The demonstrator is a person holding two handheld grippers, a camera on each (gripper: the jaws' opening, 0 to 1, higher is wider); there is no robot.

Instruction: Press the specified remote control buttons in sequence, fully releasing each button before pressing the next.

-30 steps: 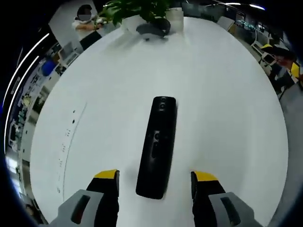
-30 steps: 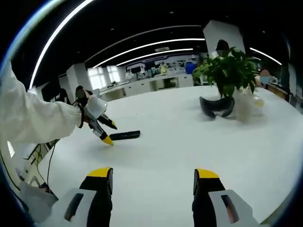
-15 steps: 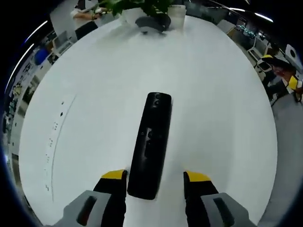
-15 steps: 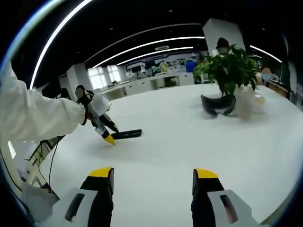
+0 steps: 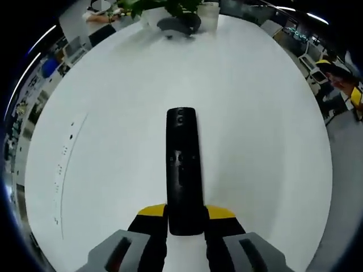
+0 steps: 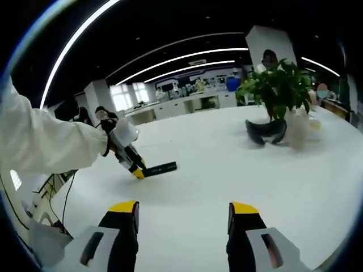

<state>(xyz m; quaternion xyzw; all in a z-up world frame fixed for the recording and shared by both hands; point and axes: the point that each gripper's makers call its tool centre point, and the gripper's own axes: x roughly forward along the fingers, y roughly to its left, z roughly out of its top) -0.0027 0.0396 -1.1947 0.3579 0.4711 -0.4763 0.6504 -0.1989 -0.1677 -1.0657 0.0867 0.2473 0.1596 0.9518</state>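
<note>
Black remote (image 5: 184, 170) — clamped by left hand-held gripper (image 5: 185, 212), angled down.

Open-plan office; desks (image 6: 187, 103), ceiling light-strips (image 6: 187, 56)

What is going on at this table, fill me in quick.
A person holds a gripper in each hand over a white table. The left gripper has its jaws closed around the near end of a black remote control lying flat. The right gripper hovers open and empty, off to the side. No button is being pressed yet. A potted plant stands at the far edge.
</note>
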